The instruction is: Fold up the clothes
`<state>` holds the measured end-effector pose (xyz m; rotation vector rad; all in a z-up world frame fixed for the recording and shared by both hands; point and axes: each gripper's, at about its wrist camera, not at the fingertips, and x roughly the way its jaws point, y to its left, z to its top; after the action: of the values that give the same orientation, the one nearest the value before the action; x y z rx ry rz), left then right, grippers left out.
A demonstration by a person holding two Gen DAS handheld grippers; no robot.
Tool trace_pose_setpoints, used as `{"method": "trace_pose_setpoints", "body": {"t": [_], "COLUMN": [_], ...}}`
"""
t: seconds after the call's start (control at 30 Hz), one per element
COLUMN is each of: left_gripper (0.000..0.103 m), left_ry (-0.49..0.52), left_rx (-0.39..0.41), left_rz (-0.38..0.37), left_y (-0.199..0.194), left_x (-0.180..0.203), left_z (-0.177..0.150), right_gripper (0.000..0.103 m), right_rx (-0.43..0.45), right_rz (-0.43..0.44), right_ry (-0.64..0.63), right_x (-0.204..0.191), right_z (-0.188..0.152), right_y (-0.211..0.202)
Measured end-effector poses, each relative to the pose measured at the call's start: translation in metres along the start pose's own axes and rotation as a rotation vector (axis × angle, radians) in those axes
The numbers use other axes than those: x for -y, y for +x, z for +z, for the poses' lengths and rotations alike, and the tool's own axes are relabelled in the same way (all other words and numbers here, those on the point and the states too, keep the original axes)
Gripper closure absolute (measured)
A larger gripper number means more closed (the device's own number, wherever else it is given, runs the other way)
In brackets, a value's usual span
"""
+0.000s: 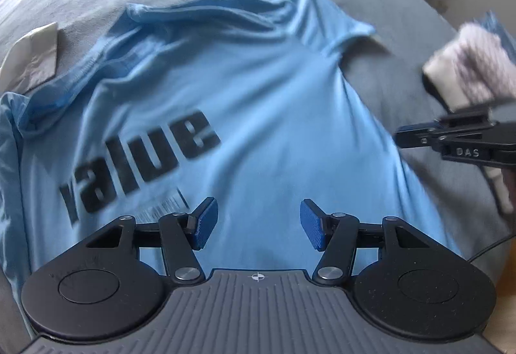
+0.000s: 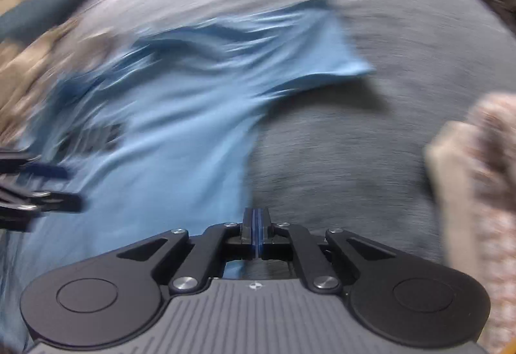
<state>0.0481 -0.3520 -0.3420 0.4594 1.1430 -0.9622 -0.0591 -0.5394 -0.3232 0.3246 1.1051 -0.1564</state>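
While the left gripper (image 1: 256, 223) is held above the chest of the light blue T-shirt (image 1: 245, 115), its jaws are seen spread, with nothing between them. The right gripper (image 2: 256, 233) has its jaws pressed together at the shirt's right side edge; whether cloth is pinched cannot be told. The shirt is laid out, wrinkled, on a grey bed cover (image 2: 371, 144), its black lettering (image 1: 138, 163) to the left. A pale folded cloth (image 1: 34, 59) lies far left, a knitted item (image 2: 477, 167) to the right.
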Motion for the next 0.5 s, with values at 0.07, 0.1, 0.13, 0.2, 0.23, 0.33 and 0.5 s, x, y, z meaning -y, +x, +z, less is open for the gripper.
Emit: {"method": "trace_pose_setpoints", "body": {"t": [0.07, 0.1, 0.13, 0.2, 0.23, 0.33, 0.5], "left_gripper": [0.046, 0.046, 0.046, 0.046, 0.046, 0.046, 0.046], "left_ry": [0.009, 0.019, 0.03, 0.051, 0.06, 0.095, 0.112], "left_rx": [-0.001, 0.003, 0.009, 0.024, 0.032, 0.037, 0.021], "left_rz": [-0.018, -0.021, -0.02, -0.017, -0.013, 0.024, 0.061], "left_y": [-0.001, -0.001, -0.002, 0.0, 0.003, 0.013, 0.024], "left_x": [0.003, 0.005, 0.007, 0.009, 0.01, 0.014, 0.015], "left_z": [-0.007, -0.009, -0.013, -0.017, -0.019, -0.021, -0.025], "right_gripper": [0.1, 0.097, 0.094, 0.085, 0.077, 0.071, 0.101], "right_rx": [-0.039, -0.055, -0.063, -0.08, -0.095, -0.137, -0.163], "right_rz": [-0.028, -0.04, -0.032, -0.01, 0.016, 0.064, -0.002], "right_ry": [-0.064, -0.069, -0.031, 0.047, 0.088, 0.126, 0.123], "right_x": [-0.007, -0.006, 0.001, 0.015, 0.021, 0.02, 0.012], "right_z": [-0.006, -0.01, -0.015, -0.025, -0.032, -0.056, -0.083], "right_y": [0.002, 0.001, -0.004, -0.016, -0.021, -0.026, -0.02]}}
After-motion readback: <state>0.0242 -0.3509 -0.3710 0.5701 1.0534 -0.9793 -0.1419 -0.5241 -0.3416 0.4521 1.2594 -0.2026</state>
